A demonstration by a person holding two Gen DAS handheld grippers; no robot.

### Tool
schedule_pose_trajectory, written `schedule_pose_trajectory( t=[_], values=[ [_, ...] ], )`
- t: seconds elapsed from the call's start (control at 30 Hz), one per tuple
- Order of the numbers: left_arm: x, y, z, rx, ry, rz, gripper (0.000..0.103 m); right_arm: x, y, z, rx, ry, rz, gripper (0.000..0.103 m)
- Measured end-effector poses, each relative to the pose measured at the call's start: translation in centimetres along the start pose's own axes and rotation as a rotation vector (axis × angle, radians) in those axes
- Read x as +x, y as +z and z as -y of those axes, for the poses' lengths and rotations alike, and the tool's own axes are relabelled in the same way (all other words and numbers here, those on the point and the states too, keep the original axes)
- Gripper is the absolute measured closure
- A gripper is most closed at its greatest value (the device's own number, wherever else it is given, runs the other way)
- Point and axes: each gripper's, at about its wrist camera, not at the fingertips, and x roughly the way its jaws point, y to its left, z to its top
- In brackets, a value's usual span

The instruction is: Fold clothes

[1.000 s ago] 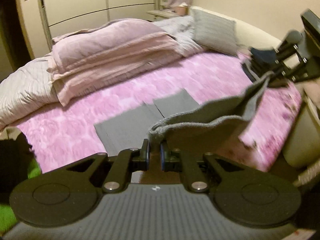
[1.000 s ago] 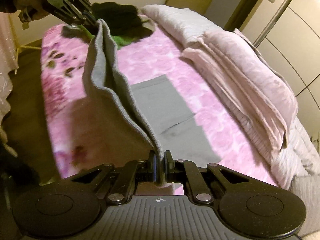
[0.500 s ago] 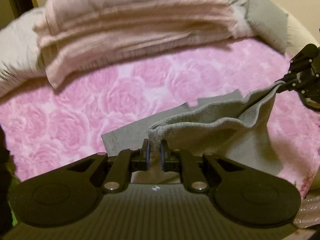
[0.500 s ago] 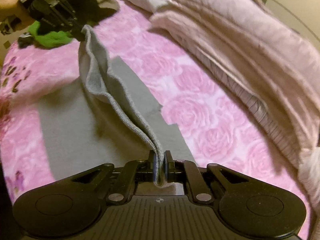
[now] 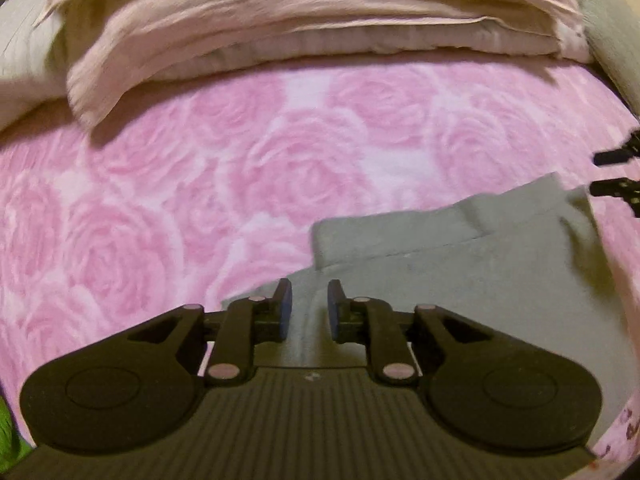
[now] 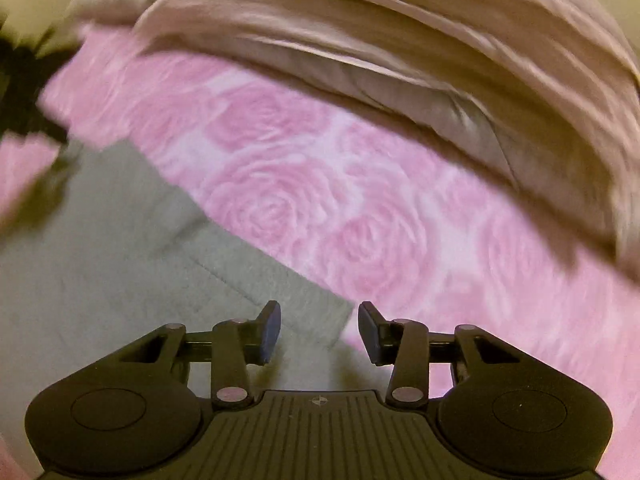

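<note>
A grey garment (image 5: pixel 472 280) lies folded flat on the pink rose-patterned bedspread (image 5: pixel 240 184). My left gripper (image 5: pixel 308 304) hovers over the garment's left edge, its jaws opening, with only flat cloth showing below the gap. My right gripper (image 6: pixel 319 326) stands over the garment's (image 6: pixel 100 280) right corner, jaws opening wide, nothing pinched between the pads. The right gripper's fingers (image 5: pixel 616 188) show at the right edge of the left wrist view. A dark blur at the left edge of the right wrist view may be the left gripper.
A stack of folded pale pink blankets (image 5: pixel 304 20) lies across the bed beyond the garment, also the blankets (image 6: pixel 440 60) in the right view. A grey pillow (image 5: pixel 612 40) is at far right. A green item (image 5: pixel 8 436) peeks in at bottom left.
Both grippers carried the garment's raised edge forward and down onto the bed, folding it over. Both then let go, and their jaws now stand apart above the flat cloth.
</note>
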Motion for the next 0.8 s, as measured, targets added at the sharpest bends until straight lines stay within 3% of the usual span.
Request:
schedule_pose_trajectory(
  t=[0.2, 0.53, 0.8],
  values=[
    [-1.5, -5.6, 0.6, -0.031, -0.034, -0.036, 0.08, -3.5, -5.7, 0.3, 0.207, 0.034, -0.006, 0.063],
    [-4.5, -17.7, 0.6, -0.09, -0.108, -0.157, 0.076, -7.6, -17.1, -5.1, 0.386, 0.101, -0.097, 0.063],
    [-5.0, -21.9, 2.4, -0.11, -0.156, -0.173, 0.076, -8.8, -21.5, -7.1, 0.489, 0.138, -0.109, 0.063]
  ],
)
